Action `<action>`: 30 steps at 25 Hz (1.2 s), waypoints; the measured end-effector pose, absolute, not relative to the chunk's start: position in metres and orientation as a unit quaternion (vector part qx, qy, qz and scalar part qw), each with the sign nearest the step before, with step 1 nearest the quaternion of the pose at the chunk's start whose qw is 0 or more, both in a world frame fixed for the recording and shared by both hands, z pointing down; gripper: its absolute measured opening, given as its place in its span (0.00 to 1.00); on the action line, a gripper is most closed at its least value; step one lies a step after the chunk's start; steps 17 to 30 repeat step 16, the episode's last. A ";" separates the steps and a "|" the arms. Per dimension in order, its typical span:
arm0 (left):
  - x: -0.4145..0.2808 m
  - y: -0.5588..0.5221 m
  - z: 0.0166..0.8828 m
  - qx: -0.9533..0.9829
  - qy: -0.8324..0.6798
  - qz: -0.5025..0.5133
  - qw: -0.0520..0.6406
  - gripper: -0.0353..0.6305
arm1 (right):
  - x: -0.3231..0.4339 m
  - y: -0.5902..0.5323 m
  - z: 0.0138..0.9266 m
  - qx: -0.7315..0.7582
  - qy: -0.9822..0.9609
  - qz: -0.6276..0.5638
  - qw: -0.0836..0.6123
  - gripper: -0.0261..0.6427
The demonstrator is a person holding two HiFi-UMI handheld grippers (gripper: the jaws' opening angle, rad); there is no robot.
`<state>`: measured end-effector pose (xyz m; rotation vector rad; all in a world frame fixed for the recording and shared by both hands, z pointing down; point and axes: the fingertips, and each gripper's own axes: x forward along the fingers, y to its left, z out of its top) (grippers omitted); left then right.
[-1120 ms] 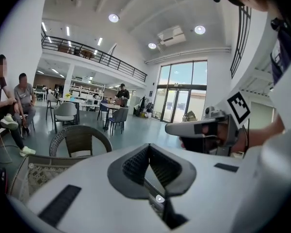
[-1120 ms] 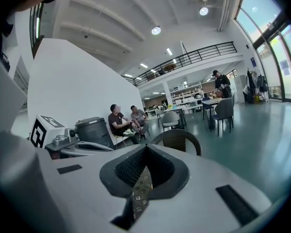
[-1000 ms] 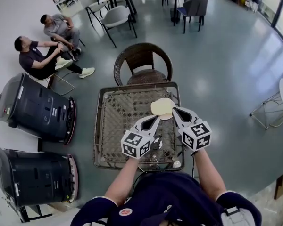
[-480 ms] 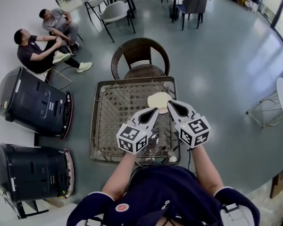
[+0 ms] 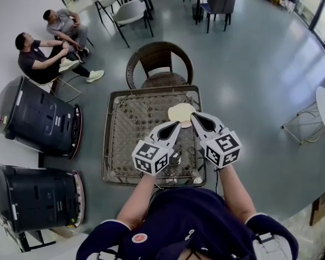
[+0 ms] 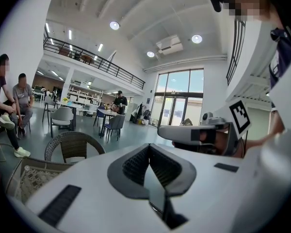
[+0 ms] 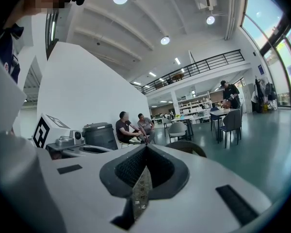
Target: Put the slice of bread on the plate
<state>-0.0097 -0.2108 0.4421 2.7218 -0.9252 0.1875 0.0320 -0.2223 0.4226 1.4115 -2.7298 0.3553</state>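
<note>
In the head view a pale round plate (image 5: 181,114) with a cream-coloured slice on it lies at the far right of the wicker table (image 5: 130,123). I cannot tell the bread apart from the plate. My left gripper (image 5: 177,124) hovers just near of the plate, jaws shut and empty. My right gripper (image 5: 194,116) hangs at the plate's right edge, also shut with nothing in it. In the left gripper view the left gripper (image 6: 149,146) points level across the hall, with the right gripper's body (image 6: 196,135) beside it. The right gripper (image 7: 145,147) shows its tips together.
A brown wicker chair (image 5: 159,63) stands behind the table. Two black machines (image 5: 38,121) (image 5: 35,199) sit on the floor at the left. Two people (image 5: 43,53) sit at the far left. Small objects (image 5: 177,160) lie near the table's front edge.
Both grippers have lifted a little above the table, still shut. The plate lies where it was on the table.
</note>
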 end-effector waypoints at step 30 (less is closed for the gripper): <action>-0.018 -0.207 0.435 0.934 -0.328 0.054 0.132 0.06 | 0.028 -0.220 0.416 0.452 -0.885 0.110 0.017 0.05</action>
